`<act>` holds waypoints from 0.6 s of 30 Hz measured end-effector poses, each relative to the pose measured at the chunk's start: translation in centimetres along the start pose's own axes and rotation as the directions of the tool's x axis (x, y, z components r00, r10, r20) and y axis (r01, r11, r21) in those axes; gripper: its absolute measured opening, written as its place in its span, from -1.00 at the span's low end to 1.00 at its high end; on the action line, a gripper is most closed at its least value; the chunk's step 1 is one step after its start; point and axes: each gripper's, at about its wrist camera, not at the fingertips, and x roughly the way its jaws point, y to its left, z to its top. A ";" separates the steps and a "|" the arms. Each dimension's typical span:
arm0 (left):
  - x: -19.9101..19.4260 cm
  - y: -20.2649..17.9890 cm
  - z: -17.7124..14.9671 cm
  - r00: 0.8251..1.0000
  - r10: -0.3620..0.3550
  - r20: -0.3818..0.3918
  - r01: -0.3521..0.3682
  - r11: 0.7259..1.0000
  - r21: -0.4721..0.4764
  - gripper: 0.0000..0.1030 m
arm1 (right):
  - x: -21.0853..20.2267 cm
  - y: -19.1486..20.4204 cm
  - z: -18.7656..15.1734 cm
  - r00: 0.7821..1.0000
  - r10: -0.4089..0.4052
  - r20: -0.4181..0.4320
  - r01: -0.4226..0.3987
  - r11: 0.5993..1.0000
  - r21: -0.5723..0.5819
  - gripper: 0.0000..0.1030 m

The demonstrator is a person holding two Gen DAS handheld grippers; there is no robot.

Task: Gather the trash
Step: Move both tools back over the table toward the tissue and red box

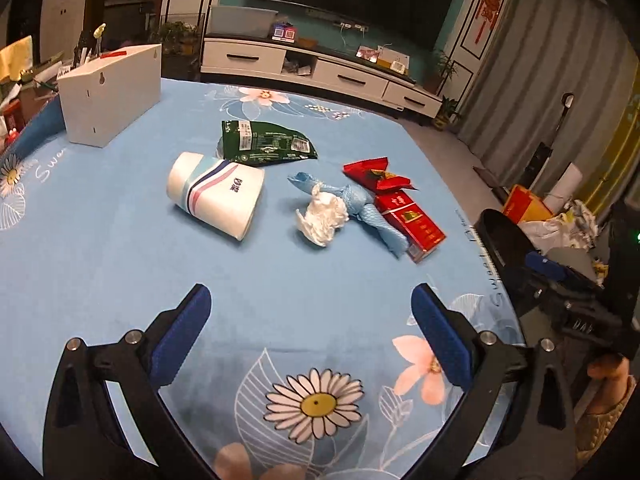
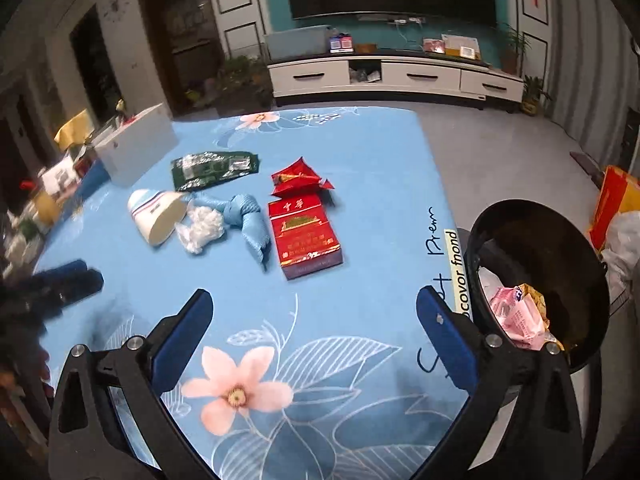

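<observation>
Trash lies mid-table on a blue floral cloth: a white paper cup (image 1: 216, 194) on its side, a green wrapper (image 1: 266, 144), a crumpled white tissue (image 1: 322, 218), a twisted blue bag (image 1: 372, 216), a red cigarette box (image 1: 412, 224) and a red wrapper (image 1: 374, 174). My left gripper (image 1: 310, 314) is open and empty, short of the pile. My right gripper (image 2: 314, 316) is open and empty, near the box (image 2: 304, 236). The right wrist view also shows the cup (image 2: 158, 216), tissue (image 2: 202, 228), blue bag (image 2: 248, 220), green wrapper (image 2: 214, 170) and red wrapper (image 2: 298, 180). A black bin (image 2: 540, 264) holding pink packets stands off the table's right edge.
A white box (image 1: 110, 92) stands at the table's far left. The table's right edge (image 2: 452, 264) borders the bin. The other gripper (image 1: 560, 288) shows at right in the left wrist view. A TV cabinet (image 2: 396, 76) stands beyond. Bags (image 2: 616, 216) lie on the floor at right.
</observation>
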 end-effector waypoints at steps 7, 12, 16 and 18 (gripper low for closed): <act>3.0 -0.2 0.8 1.000 0.017 -0.015 -0.017 1.000 -0.005 0.94 | 2.3 1.1 0.8 0.999 -0.038 -0.016 0.037 0.995 -0.093 0.93; 5.2 -0.3 1.8 0.998 0.022 -0.054 -0.024 0.999 -0.025 0.94 | 4.7 0.6 1.5 0.997 -0.060 -0.038 0.056 0.993 -0.102 0.93; 6.6 -0.8 2.5 0.998 0.001 -0.063 -0.002 1.000 -0.017 0.94 | 6.6 0.3 2.0 0.995 -0.068 -0.066 0.060 0.992 -0.115 0.93; 7.5 -1.2 2.9 0.998 0.007 -0.068 -0.007 1.000 0.001 0.94 | 7.5 0.1 2.2 0.994 -0.067 -0.085 0.057 0.991 -0.120 0.93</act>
